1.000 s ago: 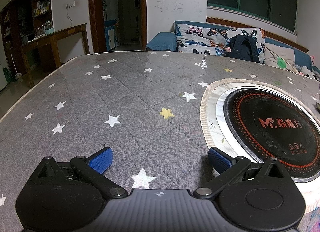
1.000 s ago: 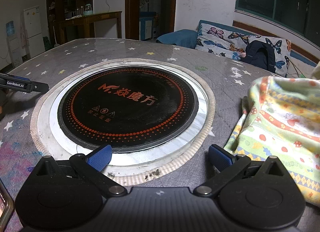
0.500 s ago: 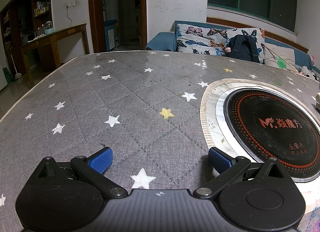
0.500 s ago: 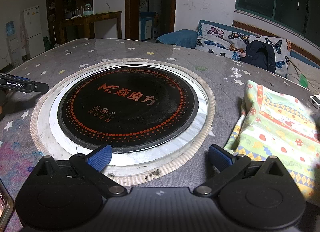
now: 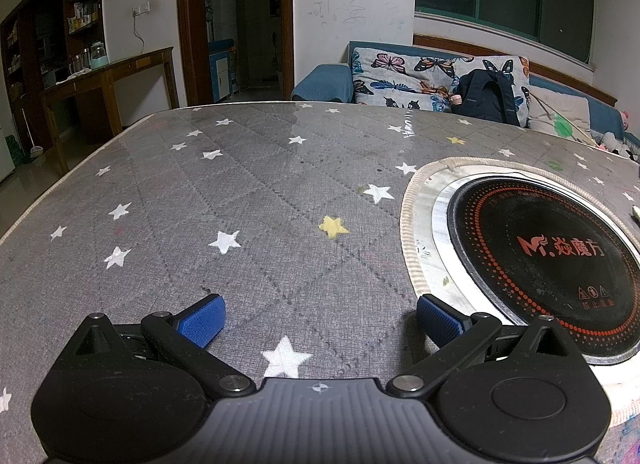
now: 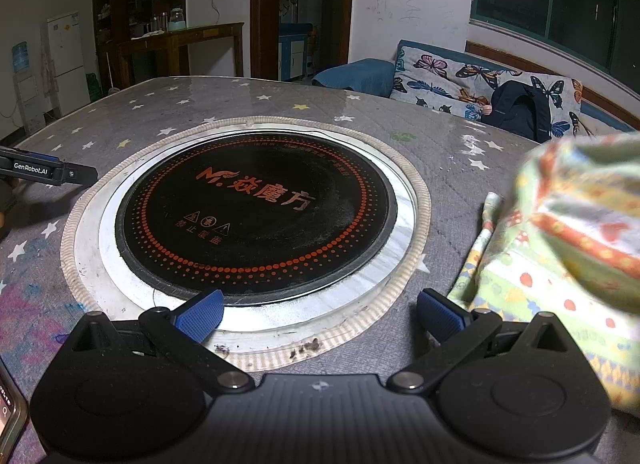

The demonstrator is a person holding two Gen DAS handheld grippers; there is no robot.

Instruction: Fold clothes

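Left wrist view: left gripper, blue-padded fingers spread apart and empty, over grey quilted star-printed table cover. Round black induction cooktop, orange dotted ring, lettering "M." plus Chinese characters, warning icons.

Right wrist view: right gripper, fingers spread, empty, before the cooktop. Pastel striped patterned garment, blurred, right of cooktop, just beside the right finger. Black bar labelled "GenRobot.AI", far left.

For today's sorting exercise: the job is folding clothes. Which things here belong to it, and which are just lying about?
Belongs to the job:
patterned garment
left tool, open
right tool, open

Just lying about:
round hotplate
backpack
butterfly cushion
phone
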